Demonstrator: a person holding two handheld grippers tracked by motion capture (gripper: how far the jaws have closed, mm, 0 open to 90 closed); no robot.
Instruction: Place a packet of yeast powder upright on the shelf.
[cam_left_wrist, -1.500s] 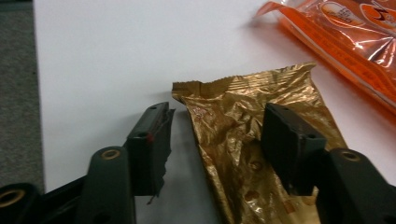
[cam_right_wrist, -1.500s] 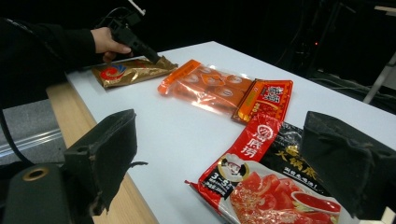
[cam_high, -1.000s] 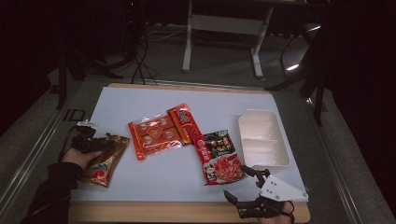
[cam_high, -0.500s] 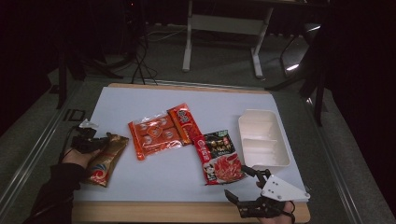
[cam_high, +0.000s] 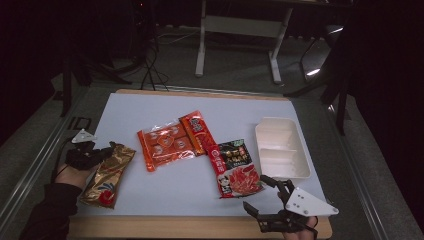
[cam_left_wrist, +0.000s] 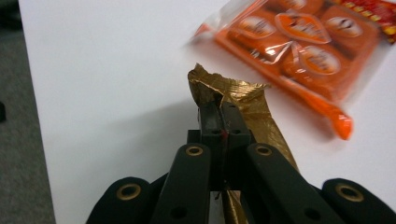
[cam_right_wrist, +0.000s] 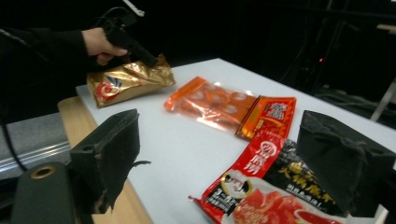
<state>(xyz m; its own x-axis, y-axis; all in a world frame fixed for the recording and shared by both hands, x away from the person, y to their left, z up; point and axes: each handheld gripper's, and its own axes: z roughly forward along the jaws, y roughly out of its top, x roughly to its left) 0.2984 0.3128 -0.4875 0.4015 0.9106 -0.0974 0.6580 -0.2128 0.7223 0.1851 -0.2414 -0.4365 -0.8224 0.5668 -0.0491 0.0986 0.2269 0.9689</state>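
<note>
We see the gold packet (cam_high: 106, 175) at the lower left of the high view, on the white table surface (cam_high: 210, 107) near its left edge. Its long axis runs diagonally, upper-right end toward the frame's middle, lower-left end toward the bottom-left corner; the red-logo end is the lower one. The left gripper (cam_high: 102, 152) has just been closing, and we see its jaws pinched tight on the packet's crinkled upper edge. In the left gripper view the packet (cam_left_wrist: 233, 100) sits between the closed jaws, foil bunched above the tips. The left hand (cam_high: 70, 172) enters from the bottom left, forearm in a dark sleeve, gripper pointing right toward the frame's centre.

The right gripper (cam_high: 267, 197) sits at the bottom right of the high view, jaws spread wide and holding nothing, pointing up-left at the red-and-black sachet (cam_high: 234, 167). Centre frame lie the orange packet (cam_high: 165, 145) and a red packet (cam_high: 196, 130) just beside it. The white tray (cam_high: 280, 147) is at the right.
</note>
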